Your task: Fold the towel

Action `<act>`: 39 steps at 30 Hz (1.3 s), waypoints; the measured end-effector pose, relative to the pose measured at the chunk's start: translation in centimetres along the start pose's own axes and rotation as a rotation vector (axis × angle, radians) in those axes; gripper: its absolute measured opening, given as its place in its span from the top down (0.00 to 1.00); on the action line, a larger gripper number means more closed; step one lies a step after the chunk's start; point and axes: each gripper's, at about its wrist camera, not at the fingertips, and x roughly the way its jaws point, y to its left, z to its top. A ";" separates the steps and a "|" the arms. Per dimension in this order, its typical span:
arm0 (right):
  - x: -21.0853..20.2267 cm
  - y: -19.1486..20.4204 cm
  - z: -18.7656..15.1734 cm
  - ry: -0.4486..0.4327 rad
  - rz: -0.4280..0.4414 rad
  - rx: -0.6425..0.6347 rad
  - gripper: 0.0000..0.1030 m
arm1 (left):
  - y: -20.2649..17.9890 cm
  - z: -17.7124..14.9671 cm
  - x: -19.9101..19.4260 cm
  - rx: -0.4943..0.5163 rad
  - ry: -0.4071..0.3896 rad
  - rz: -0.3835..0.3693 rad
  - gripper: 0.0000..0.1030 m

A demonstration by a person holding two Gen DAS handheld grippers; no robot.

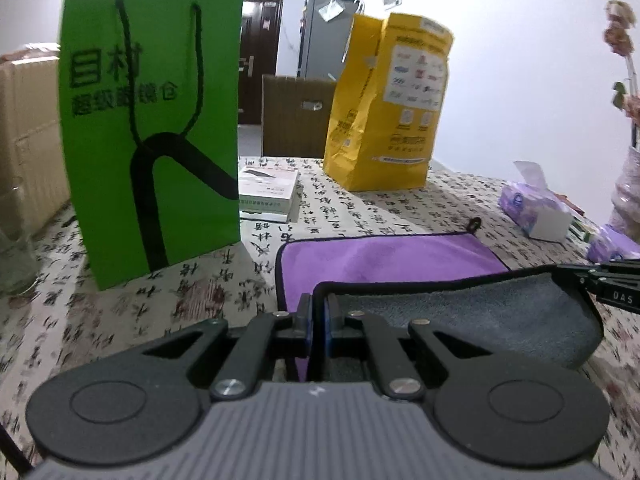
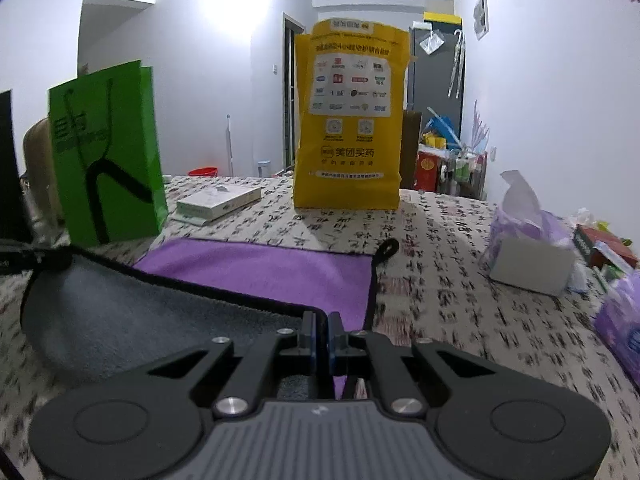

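Note:
The towel (image 1: 384,256) is purple on one face and grey on the other, with black trim and a small hanging loop (image 1: 475,224). It lies on the patterned tablecloth. Its near edge is lifted, so the grey underside (image 1: 480,320) sags between the two grippers. My left gripper (image 1: 319,320) is shut on the near left corner. My right gripper (image 2: 321,336) is shut on the near right corner; it also shows at the right edge of the left wrist view (image 1: 600,280). The purple far half (image 2: 260,272) stays flat on the table.
A green paper bag (image 1: 152,128) stands at the far left, a yellow paper bag (image 1: 384,104) at the far middle. A white box (image 1: 268,192) lies between them. A tissue pack (image 2: 528,248) and purple packets (image 2: 620,320) sit to the right. A glass (image 1: 12,240) stands far left.

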 end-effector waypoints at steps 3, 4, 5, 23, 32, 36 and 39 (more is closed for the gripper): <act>2.3 -0.7 1.7 0.013 0.007 0.005 0.95 | 0.8 1.8 2.3 -0.024 0.032 -0.004 0.94; 3.2 -1.0 2.2 0.019 0.012 0.009 0.95 | 1.0 2.3 3.0 -0.031 0.039 0.000 0.94; 4.0 -1.2 2.7 0.025 0.015 0.013 0.95 | 1.3 3.0 3.8 -0.040 0.048 0.000 0.94; 15.4 -4.4 5.2 0.063 -0.025 0.101 0.81 | 4.2 5.6 14.8 -0.062 0.085 0.039 0.79; 15.3 -6.0 4.5 0.022 0.000 0.196 0.42 | 4.8 5.7 14.2 -0.060 0.059 0.025 0.48; 15.2 -6.0 4.5 0.022 0.001 0.199 0.40 | 4.9 5.8 13.9 -0.059 0.055 0.027 0.35; 14.9 -6.1 4.5 0.024 0.010 0.210 0.29 | 4.7 5.9 13.5 -0.047 0.060 0.031 0.19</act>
